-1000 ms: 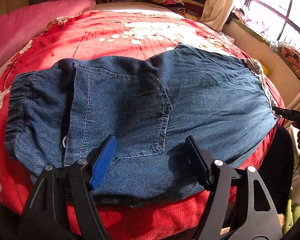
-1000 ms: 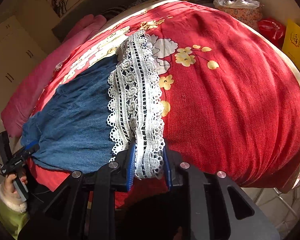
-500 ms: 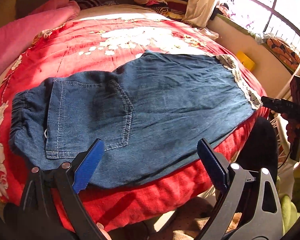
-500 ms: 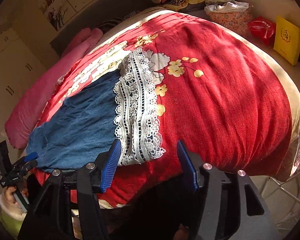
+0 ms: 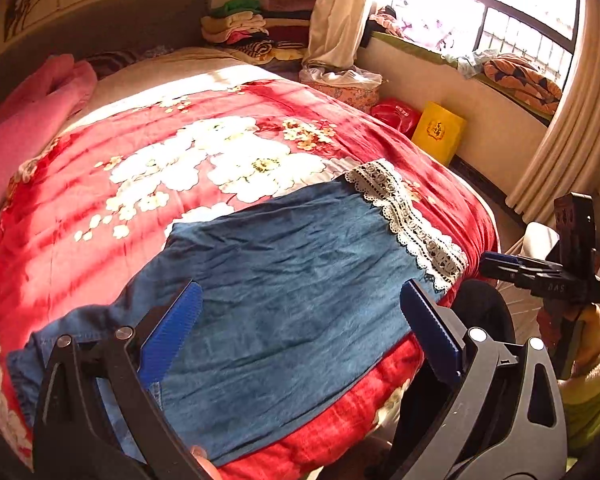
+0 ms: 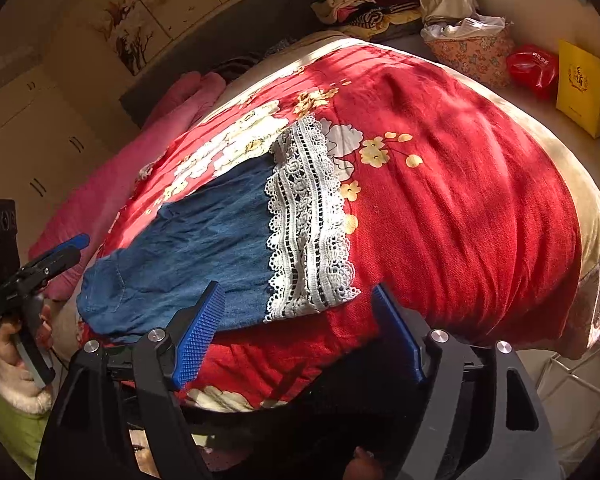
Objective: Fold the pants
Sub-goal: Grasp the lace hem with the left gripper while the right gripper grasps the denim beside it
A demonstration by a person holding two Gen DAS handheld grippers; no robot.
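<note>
Right claw (image 6: 298, 332) released lace hem (image 6: 308, 220), opening; left claw (image 5: 300, 332) lifted off pants (image 5: 284, 280).

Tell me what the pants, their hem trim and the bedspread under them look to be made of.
Pants: soft blue denim, matte, judging by its faded, wrinkled weave. Hem trim: white openwork lace, probably cotton; holes and scalloped edges show. Bedspread: red woven cloth with printed white and yellow flowers, matte; fine ribbed weave visible, fibre unclear.

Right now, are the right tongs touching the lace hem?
Apart. The right wrist view shows the right tongs opening, both pads clear of the lace hem, which lies flat on the red quilt.
</note>
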